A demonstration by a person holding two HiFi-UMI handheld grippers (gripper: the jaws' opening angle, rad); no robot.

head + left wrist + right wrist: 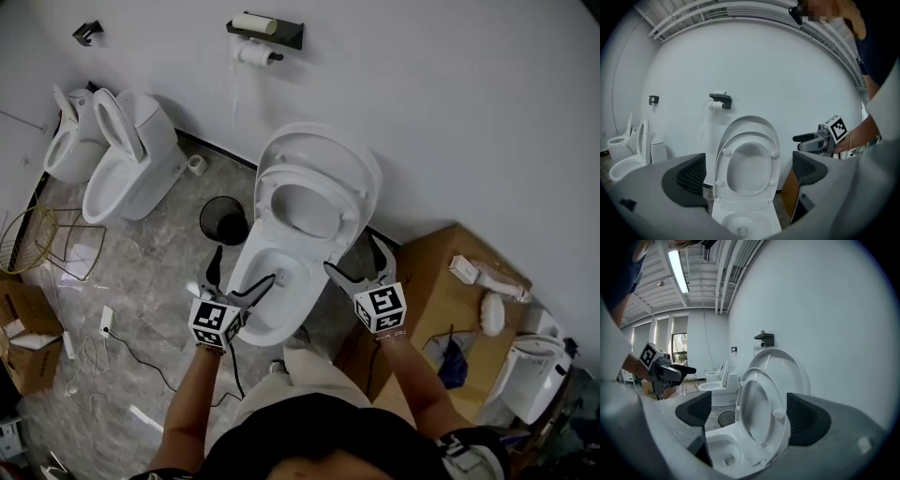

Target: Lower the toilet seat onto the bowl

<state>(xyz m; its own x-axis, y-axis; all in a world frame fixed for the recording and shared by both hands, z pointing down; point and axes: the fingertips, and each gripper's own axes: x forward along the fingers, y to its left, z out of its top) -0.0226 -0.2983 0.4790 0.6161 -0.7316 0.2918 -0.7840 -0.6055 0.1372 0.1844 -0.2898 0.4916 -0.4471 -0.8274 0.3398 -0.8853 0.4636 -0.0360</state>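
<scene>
Left tongs (pixel 242 281), right tongs (pixel 354 266): agape, empty.

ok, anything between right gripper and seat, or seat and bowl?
Nothing visible: the toilet seat stands upright against the lid, the bowl rim is bare, and the right gripper, fingers open, faces it unobstructed.

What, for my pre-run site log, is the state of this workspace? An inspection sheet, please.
Surface: grey marbled floor.
Job's things: toilet seat upright against the raised lid; bowl uncovered, seat not yet lowered.
Clutter: black bin beside the bowl, wire rack, cardboard boxes at left, brown box at right.
Grippers: left gripper and right gripper in front of the toilet, jaws apart, holding nothing, short of the seat.
Cables: black cable loose on the floor near a white socket block.
Surroundings: white wall, toilet roll holder, two more toilets at left.
</scene>
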